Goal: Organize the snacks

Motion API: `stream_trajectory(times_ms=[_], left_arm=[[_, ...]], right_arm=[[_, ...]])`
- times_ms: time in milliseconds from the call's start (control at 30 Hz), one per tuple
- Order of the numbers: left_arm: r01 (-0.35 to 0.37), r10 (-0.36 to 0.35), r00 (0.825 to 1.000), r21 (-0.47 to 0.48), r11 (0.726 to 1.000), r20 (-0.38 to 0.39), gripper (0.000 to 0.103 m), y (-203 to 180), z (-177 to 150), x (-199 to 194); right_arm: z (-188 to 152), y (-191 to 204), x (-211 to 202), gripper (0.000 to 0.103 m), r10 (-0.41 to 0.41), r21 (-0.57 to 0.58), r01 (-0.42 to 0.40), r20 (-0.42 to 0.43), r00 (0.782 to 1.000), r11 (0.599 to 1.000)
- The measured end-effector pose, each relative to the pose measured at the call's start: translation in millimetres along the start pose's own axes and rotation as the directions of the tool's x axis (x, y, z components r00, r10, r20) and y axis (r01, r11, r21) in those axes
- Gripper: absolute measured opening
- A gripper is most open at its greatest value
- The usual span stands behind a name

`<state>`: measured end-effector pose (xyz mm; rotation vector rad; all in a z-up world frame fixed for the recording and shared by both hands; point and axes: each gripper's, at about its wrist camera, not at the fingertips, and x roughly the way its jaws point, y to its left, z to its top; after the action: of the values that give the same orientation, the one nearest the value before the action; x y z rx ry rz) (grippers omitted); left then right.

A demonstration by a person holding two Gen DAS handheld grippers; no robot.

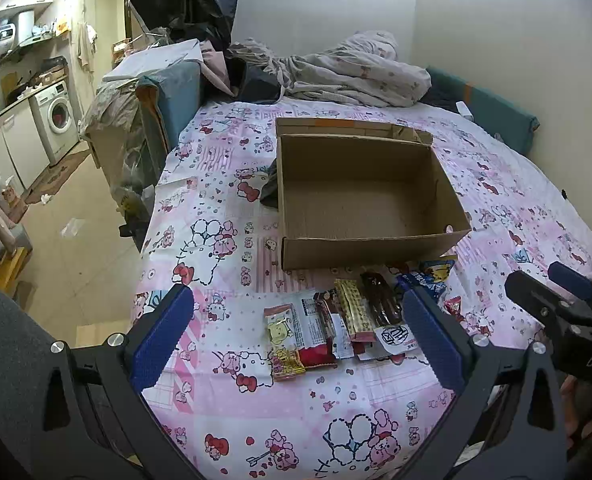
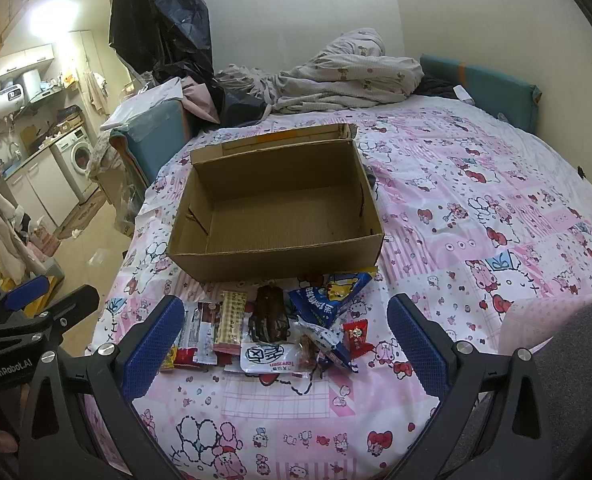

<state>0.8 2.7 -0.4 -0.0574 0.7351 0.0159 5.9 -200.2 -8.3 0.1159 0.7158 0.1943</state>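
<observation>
An empty open cardboard box (image 1: 360, 196) (image 2: 280, 208) sits on the pink cartoon bedsheet. In front of it lies a row of snack packets: a yellow-and-red packet (image 1: 284, 340), a tan bar (image 1: 352, 308) (image 2: 230, 318), a dark brown packet (image 1: 380, 300) (image 2: 270, 316), a blue bag (image 2: 330, 294) and a small red candy (image 2: 356, 338). My left gripper (image 1: 300, 336) is open above the snacks, holding nothing. My right gripper (image 2: 286, 336) is open above the snacks, holding nothing. The right gripper also shows in the left wrist view (image 1: 568, 312).
A crumpled duvet (image 1: 344, 72) and clothes lie at the bed's far end. A teal cushion (image 1: 496, 108) leans on the right wall. The bed's left edge drops to a tiled floor, with a washing machine (image 1: 56, 116) beyond.
</observation>
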Motion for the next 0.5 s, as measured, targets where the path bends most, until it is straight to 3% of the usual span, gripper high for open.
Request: stream_trajectory(times_ms=[500], left_arm=[[-0.006, 0.006, 1.0, 0.007, 1.0, 0.0, 0.103, -0.2, -1.8, 0.7]], right_arm=[[-0.9, 0.5, 0.5, 0.103, 0.001, -0.001, -0.001, 0.002, 1.0, 1.0]])
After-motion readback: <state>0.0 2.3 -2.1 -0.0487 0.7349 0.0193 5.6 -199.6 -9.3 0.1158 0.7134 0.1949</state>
